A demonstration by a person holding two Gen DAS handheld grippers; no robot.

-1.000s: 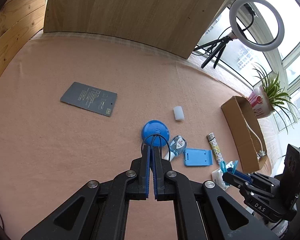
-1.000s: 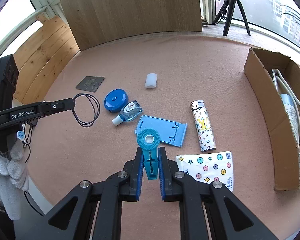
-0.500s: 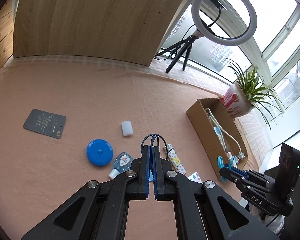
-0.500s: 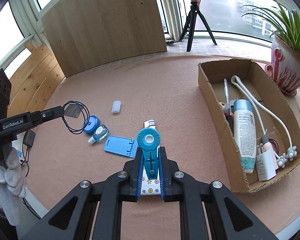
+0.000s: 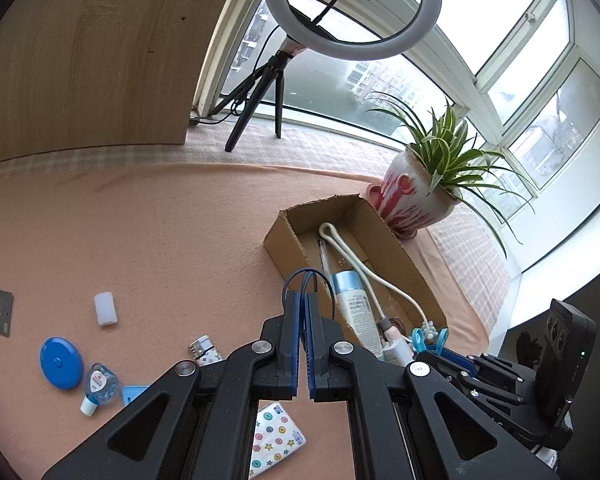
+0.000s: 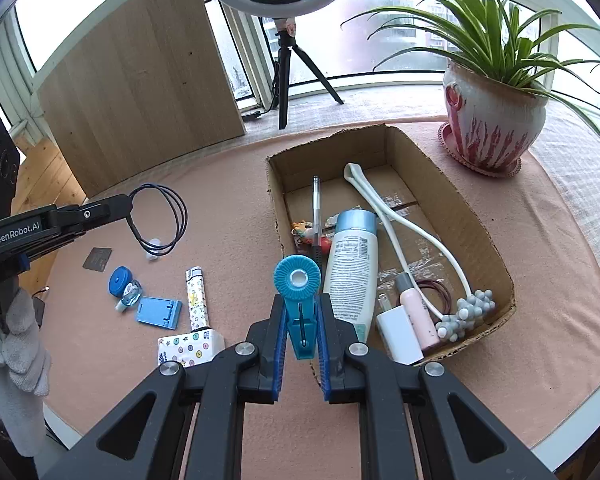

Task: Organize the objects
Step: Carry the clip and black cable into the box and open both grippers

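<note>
My left gripper (image 5: 304, 297) is shut on a thin dark cable loop (image 5: 307, 278), which hangs in the air over the near-left wall of the cardboard box (image 5: 288, 240). In the right wrist view the same left gripper (image 6: 129, 205) holds the cable loop (image 6: 160, 220) left of the cardboard box (image 6: 274, 200). My right gripper (image 6: 299, 304) is shut on a teal clip (image 6: 298, 280) with a round toothed head, above the box's near-left corner. The box holds a white bottle (image 6: 352, 264), a pen, a white cord and a charger.
Left of the box lie a patterned lighter (image 6: 196, 300), a blue phone stand (image 6: 158, 312), a tissue pack (image 6: 190, 346), a blue round case (image 6: 119, 280), a small sanitizer bottle (image 6: 130, 294) and a dark card (image 6: 97, 259). A potted plant (image 6: 492, 120) stands behind the box, a ring-light tripod (image 6: 286, 72) farther back.
Both grippers have swung right and risen a little, from over the loose items to the cardboard box. The cable loop and the teal clip stayed in their grips.
</note>
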